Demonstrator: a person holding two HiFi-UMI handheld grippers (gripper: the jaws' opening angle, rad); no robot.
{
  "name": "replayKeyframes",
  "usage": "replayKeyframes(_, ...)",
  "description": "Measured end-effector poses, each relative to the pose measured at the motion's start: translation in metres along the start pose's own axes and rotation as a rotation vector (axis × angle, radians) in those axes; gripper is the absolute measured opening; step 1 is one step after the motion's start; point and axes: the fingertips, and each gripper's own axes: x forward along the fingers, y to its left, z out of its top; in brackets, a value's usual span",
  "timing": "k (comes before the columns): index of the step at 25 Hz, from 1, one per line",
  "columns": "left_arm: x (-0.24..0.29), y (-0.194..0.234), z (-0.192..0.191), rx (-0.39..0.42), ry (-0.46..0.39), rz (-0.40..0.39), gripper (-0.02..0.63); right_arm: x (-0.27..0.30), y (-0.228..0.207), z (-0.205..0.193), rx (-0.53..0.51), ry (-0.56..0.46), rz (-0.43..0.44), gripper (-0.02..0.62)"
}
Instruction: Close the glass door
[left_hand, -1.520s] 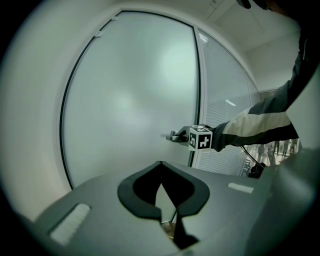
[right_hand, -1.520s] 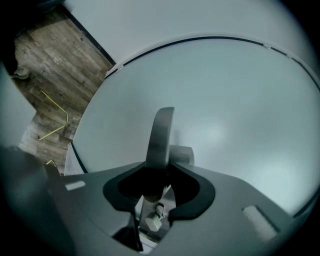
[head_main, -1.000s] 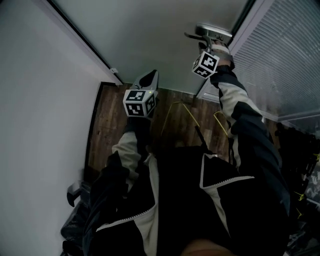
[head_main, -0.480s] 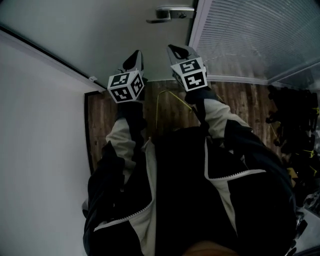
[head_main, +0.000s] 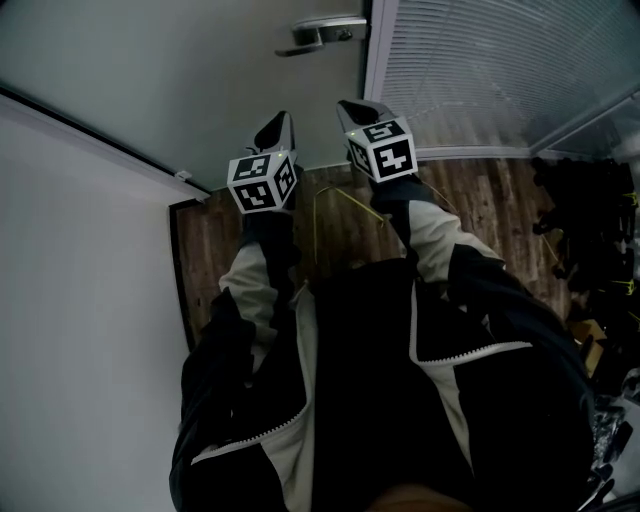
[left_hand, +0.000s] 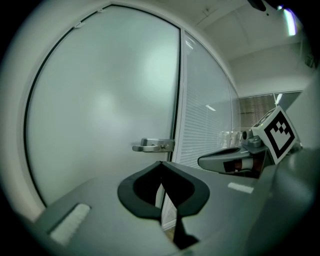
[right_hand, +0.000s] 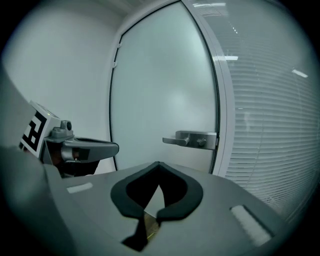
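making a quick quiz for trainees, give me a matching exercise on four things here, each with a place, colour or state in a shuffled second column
1 door handle
2 blinds
3 floor
4 right gripper

a brown wood planks
b jaws shut, nothing between them
c silver, at the edge of the glass door
d white slats, right of the door

Pairs: 1-c, 2-d, 3-a, 4-b

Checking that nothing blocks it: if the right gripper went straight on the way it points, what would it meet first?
Most likely the glass door, on its frosted panel just below the lever handle. Nothing shows between the right gripper and the door; the distance is unclear.
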Motion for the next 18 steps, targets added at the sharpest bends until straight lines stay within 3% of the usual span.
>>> replayKeyframes(18,-0.009,0.006,-0.001,0.01,0.029,0.018,0.005,-0.002,0.022,0.002,-0.029,-0.01,0.058,0.002)
